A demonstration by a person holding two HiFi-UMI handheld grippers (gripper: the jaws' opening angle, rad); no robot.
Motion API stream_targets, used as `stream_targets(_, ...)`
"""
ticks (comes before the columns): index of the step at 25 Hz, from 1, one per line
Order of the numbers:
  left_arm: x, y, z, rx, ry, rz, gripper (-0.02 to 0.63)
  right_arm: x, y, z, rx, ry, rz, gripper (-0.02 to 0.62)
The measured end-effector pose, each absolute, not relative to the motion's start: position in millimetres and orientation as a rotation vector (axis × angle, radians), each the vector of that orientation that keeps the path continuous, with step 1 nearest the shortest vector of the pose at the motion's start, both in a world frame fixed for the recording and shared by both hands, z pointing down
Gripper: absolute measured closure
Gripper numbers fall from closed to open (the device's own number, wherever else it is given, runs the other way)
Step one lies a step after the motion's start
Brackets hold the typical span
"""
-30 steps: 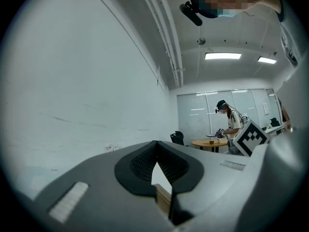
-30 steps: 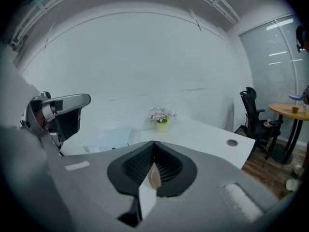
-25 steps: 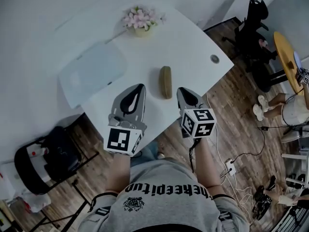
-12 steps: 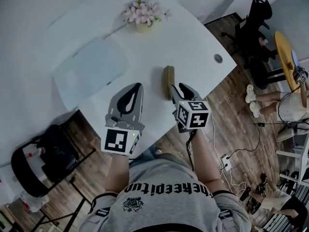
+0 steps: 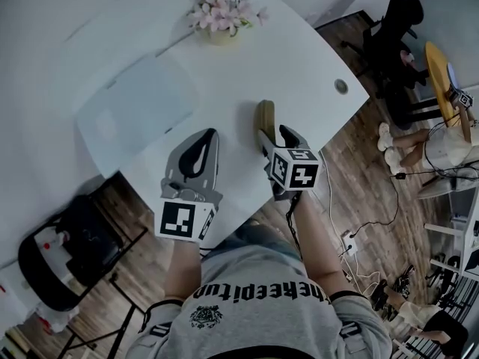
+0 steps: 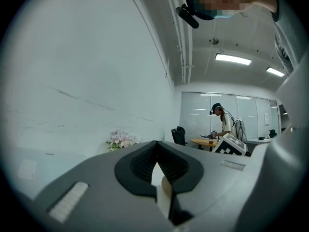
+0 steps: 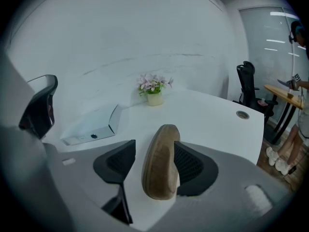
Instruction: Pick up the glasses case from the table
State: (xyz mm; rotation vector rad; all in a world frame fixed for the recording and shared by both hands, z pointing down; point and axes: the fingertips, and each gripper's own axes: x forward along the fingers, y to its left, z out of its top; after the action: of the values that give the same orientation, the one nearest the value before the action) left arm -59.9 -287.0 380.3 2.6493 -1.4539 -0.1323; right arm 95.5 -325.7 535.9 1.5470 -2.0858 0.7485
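Note:
The tan oblong glasses case lies on the white table near its front edge. My right gripper has come over the case's near end and tilts downward. In the right gripper view the case stands between the two dark pads of the right gripper. Its jaws are opening: there is a gap on the left side, and the right pad lies close against the case. My left gripper is to the left of the case, level, shut and holding nothing. The left gripper shows its pad tips meeting.
A pot of pink flowers stands at the table's far edge. A flat white box lies left of the case. A cable hole is at the right corner. A black office chair and a black seat flank the table.
My right gripper moved forward and down onto the case's near end, and its jaws spread from shut to either side of the case. The left gripper shifted slightly toward the table's near edge.

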Motion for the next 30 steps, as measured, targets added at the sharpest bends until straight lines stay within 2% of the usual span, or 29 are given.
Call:
stream_targets(7, -70.9, -294.2, 388.8, 2.624, -1.452, -0.139, 0.586, 90.5, -333.0, 552.1, 1.558, -2.017, 0.767, 0.289)
stream_targets(12, -78.3, -297.6, 394.6, 2.605, -1.459, -0.133, 0.586, 87.1, -338.0, 562.0, 1.559, -1.977, 0.766, 0.272)
stream_targets(30, -96.6, -305.2, 407.8, 2.546, -1.506, -0.108, 0.586, 90.6, -349.6, 597.1, 1.532, -1.843, 0.737, 0.258)
